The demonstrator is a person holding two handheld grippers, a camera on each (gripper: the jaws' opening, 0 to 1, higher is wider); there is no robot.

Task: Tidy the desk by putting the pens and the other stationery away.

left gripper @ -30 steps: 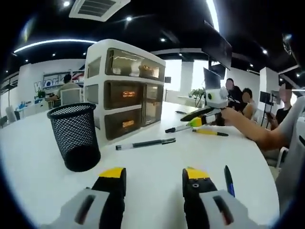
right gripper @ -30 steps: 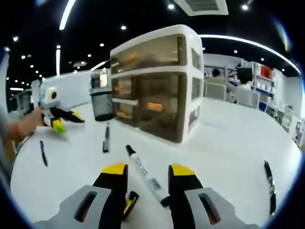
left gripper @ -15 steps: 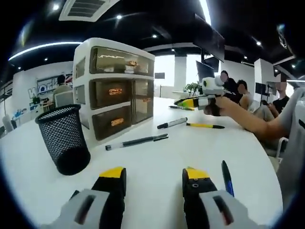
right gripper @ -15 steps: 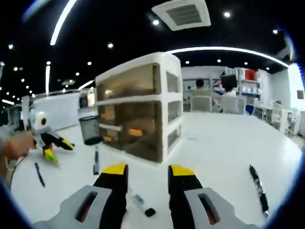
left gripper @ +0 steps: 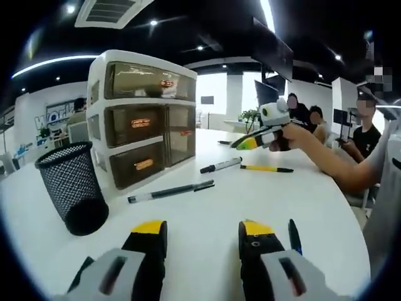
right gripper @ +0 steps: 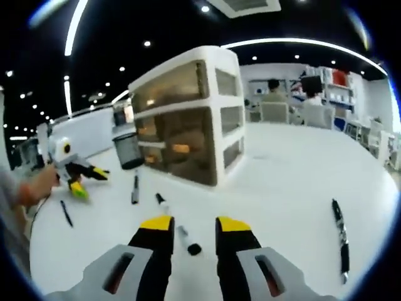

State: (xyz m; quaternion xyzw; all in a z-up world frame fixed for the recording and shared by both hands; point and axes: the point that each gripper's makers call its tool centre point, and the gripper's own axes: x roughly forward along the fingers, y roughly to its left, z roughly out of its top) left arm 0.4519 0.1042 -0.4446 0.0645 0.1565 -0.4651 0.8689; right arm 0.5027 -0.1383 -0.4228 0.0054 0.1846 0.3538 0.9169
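Change, right tongs (right gripper: 187,224): the black-capped white marker pen (right gripper: 176,229), gripped between the jaws a second ago, is now seen lying on the white surface (right gripper: 282,175), just ahead of and below the yellow tips; the jaws are narrowed and empty.
Change, left tongs (left gripper: 200,229): little beyond a camera shift is noted; the jaws are held wide apart with nothing between them.
Meaning for the task: the marker is judged to have slipped or been released, so a fresh grasp is likely needed before it can be put away.
Black mesh pen cup (left gripper: 70,194): stood on the surface beside the drawer unit, left of the left tongs; judged the likely store for the pens.
White three-drawer unit with smoked fronts (left gripper: 136,124): behind the cup, all drawers seen closed.
Long dark pen (left gripper: 169,191): lying ahead of the left tongs, well apart from them.
Blue-black pen (left gripper: 293,234): just beside the left tongs' right jaw.
Black pen (right gripper: 339,231): lying well to the right of the right tongs.
Yellow pencil (left gripper: 265,168): lying near the far edge.
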